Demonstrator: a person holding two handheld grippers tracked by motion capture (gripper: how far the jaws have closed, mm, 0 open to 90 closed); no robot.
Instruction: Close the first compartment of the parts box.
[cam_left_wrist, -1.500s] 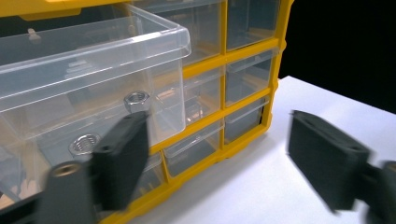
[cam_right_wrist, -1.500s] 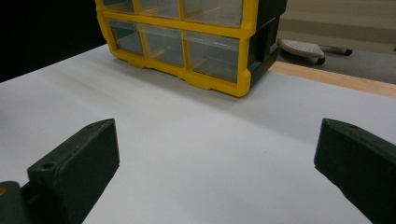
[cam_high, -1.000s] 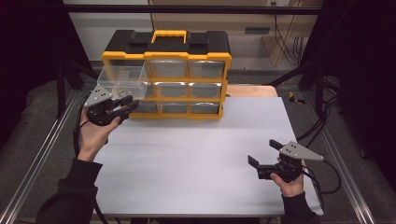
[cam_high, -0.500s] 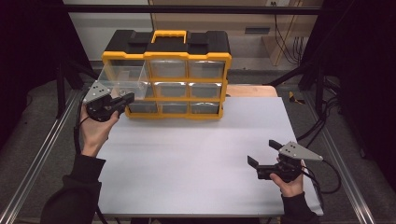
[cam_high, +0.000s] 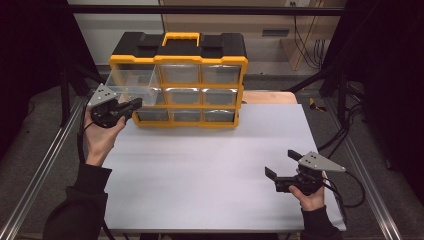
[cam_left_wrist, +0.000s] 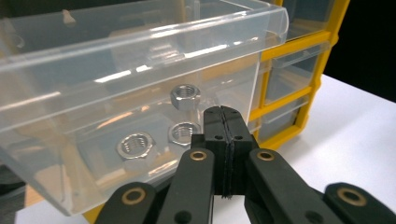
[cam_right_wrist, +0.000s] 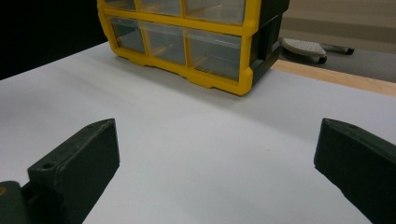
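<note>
A yellow and black drawer organizer (cam_high: 180, 75) stands at the back of the white table (cam_high: 210, 165). Its top left clear drawer (cam_high: 131, 82) is pulled out toward me. In the left gripper view three steel hex nuts (cam_left_wrist: 185, 96) lie inside that drawer (cam_left_wrist: 140, 60). My left gripper (cam_high: 136, 104) is shut, its jaws pressed together with nothing between them. Its tips (cam_left_wrist: 223, 112) sit just before the drawer's lower front wall. My right gripper (cam_high: 281, 163) rests low at the front right, open and empty (cam_right_wrist: 215, 144), facing the organizer (cam_right_wrist: 196, 42).
A wooden board (cam_high: 270, 96) lies behind the table to the right of the organizer. Metal rails (cam_high: 45, 165) run along both table sides. Cables (cam_high: 345, 135) hang at the right. White tabletop stretches between the two grippers.
The left gripper has shifted slightly left and away, staying by the open drawer. The right gripper has not moved.
</note>
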